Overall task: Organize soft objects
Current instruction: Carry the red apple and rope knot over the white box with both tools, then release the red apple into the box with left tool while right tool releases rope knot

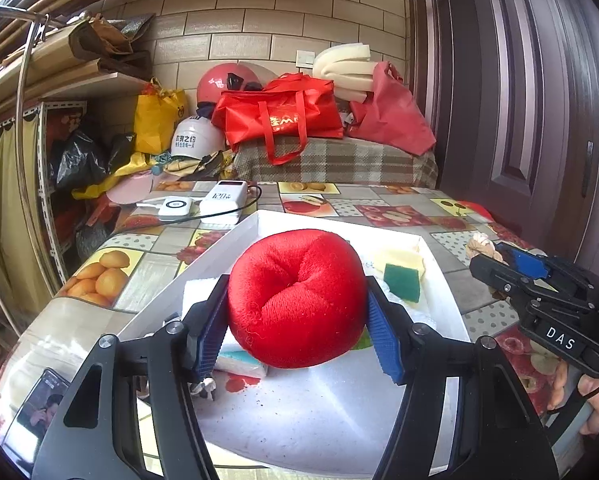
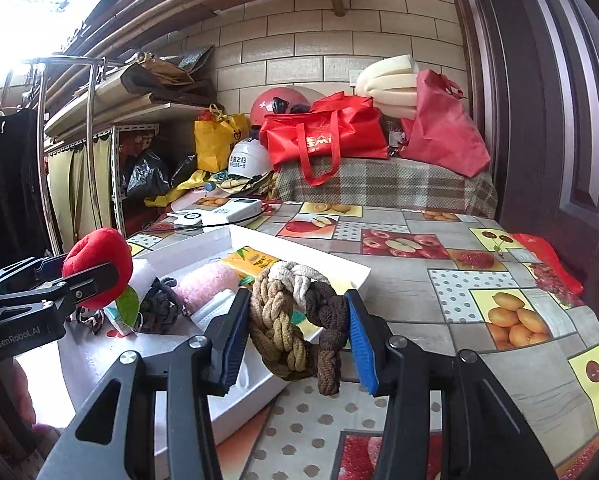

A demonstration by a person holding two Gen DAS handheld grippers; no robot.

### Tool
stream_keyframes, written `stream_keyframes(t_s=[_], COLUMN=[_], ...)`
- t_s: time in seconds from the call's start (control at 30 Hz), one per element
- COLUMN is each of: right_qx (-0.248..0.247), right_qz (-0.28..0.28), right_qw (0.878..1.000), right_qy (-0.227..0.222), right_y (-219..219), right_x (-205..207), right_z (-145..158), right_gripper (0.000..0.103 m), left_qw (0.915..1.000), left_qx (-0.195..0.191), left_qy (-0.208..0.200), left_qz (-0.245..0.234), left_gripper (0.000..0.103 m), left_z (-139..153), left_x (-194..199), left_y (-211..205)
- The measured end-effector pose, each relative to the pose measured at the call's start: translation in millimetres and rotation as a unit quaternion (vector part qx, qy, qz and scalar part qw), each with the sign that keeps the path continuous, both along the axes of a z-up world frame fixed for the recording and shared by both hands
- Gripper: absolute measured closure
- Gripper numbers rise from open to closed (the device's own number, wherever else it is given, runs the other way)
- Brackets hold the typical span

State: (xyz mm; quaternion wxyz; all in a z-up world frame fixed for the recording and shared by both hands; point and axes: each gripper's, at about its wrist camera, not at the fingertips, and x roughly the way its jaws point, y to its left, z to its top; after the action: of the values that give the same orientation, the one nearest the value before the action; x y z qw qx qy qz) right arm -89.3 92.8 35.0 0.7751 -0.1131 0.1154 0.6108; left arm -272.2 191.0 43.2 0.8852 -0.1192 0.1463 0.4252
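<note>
Only rightward: pink roll (image 2: 208,283) in tray (image 2: 299,250)

Right gripper (image 2: 295,332) clamps braided rope (image 2: 295,320) over tray (image 2: 255,396) edge; left gripper (image 2: 87,280) grips red plush (image 2: 99,260).

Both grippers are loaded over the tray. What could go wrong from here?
1. The left gripper pinches the round red plush only at its sides; it may squirt out if squeezed or swung.
2. The braided band in the right gripper dangles below the pads over the tray's edge, so it may snag the rim or land on the table.
3. The grippers are close and may collide.
</note>
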Motion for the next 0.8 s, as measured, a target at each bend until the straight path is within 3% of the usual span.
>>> stream_keyframes(t_s=[0.2,0.37,0.47,0.67,0.8], right_qx=[-0.024,-0.098,-0.146,-0.145,-0.139], right_qz=[0.051,0.129,0.147,0.072,0.039], right_qw=[0.998,0.987,0.978,0.987,0.987], right_qy=[-0.005,0.007,0.018,0.018,0.074], right_y=[22,49,65,85,89], right_x=[-16,-25,-26,-6,21], right_z=[-3,-13,-21,-23,-23], right_gripper=[0.056,0.056,0.056,0.056,0.056], left_qw=[0.9994,0.9984,0.9979,0.9979,0.9978], left_qx=[-0.005,-0.020,-0.039,-0.034,-0.039], left_qy=[0.009,0.020,0.018,0.025,0.031], left_qz=[-0.034,-0.049,-0.048,-0.049,-0.043], left_gripper=[0.039,0.039,0.039,0.039,0.039], left_z=[-1,-3,-5,-4,-5], left_x=[6,13,13,17,19], left_y=[-1,3,9,6,9])
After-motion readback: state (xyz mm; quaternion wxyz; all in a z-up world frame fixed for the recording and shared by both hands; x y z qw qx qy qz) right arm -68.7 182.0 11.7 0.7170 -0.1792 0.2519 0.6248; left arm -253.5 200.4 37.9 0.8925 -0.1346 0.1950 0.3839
